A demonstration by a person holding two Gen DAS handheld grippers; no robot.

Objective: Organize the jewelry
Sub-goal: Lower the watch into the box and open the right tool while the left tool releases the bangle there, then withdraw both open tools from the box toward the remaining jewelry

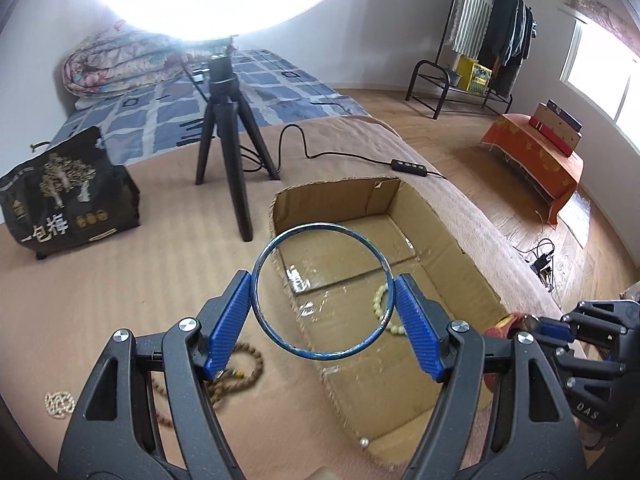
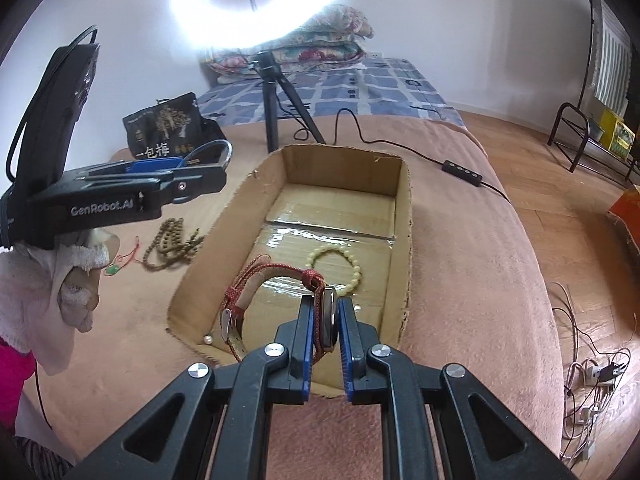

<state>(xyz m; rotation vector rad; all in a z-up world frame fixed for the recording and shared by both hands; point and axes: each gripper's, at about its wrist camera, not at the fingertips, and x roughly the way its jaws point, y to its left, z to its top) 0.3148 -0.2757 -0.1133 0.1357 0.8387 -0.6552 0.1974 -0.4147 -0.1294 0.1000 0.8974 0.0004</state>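
Observation:
My left gripper is shut on a blue bangle, held above the left edge of an open cardboard box. My right gripper is shut on a wristwatch with a red strap, held over the near end of the box. A pale bead bracelet and a small pearl lie inside the box. Brown prayer beads, a green pendant on a red cord and a pale chain lie on the blanket left of the box.
A ring light on a black tripod stands behind the box, its cable and controller trailing right. A black bag sits at the left. The bed edge drops off right of the box to a wooden floor.

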